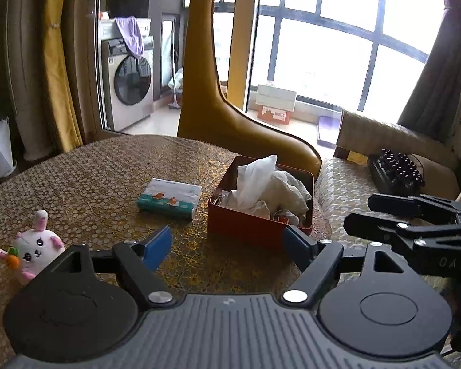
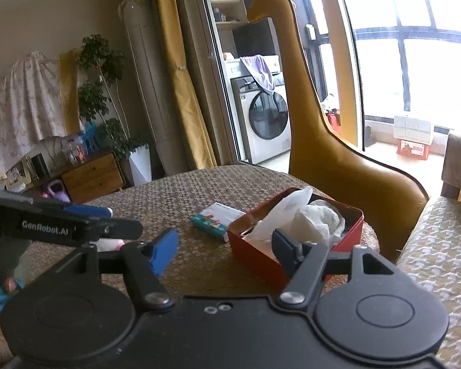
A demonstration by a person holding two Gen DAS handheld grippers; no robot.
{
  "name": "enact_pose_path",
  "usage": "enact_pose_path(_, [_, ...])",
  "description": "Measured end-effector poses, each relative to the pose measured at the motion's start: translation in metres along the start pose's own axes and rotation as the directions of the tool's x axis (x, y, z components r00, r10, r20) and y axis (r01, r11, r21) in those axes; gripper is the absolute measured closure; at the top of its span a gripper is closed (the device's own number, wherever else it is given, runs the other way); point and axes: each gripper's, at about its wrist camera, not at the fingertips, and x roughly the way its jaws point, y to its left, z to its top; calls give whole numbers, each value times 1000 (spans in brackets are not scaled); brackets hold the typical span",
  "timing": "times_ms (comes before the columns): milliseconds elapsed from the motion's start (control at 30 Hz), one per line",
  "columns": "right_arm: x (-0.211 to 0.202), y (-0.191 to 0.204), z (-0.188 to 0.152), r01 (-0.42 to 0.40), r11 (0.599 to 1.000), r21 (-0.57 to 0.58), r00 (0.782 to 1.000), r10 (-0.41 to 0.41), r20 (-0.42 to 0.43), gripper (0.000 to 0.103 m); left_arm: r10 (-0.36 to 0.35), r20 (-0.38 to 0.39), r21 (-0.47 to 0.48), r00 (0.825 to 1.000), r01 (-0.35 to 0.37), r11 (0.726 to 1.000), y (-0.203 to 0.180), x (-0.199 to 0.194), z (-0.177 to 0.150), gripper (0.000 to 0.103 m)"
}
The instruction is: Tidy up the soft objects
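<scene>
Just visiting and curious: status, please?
Left gripper open, empty. Right gripper open, empty. White cloth in red box; plush bunny still out. Nothing blocking.

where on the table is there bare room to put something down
Widest bare stretch of the table: far left, behind the bunny plush and left of the tissue pack. A smaller patch lies in front of the pack. It is crowded on the right, where pack and red box nearly meet.
</scene>
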Motion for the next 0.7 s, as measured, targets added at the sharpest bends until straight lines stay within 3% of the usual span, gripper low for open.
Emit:
enact_pose_path(400, [-24, 22, -14, 16, 1000, -6, 997, -16, 78, 17, 31, 96, 15, 995, -33, 999, -16, -38, -25, 15])
enact_pose_path(533, [-35, 23, -15, 35, 999, -3, 992, -34, 124, 7, 50, 145, 2, 988, -50, 999, -19, -48, -27, 6])
enact_pose_path(600, [-41, 23, -16, 47, 999, 6, 987, -48, 154, 1, 45, 166, -3, 985, -45, 999, -21, -51, -29, 4])
enact_pose_path(700, [-45, 26, -17, 67, 998, -3, 982, -66, 179, 0, 27, 173, -12, 985, -25, 1000, -24, -53, -31, 4])
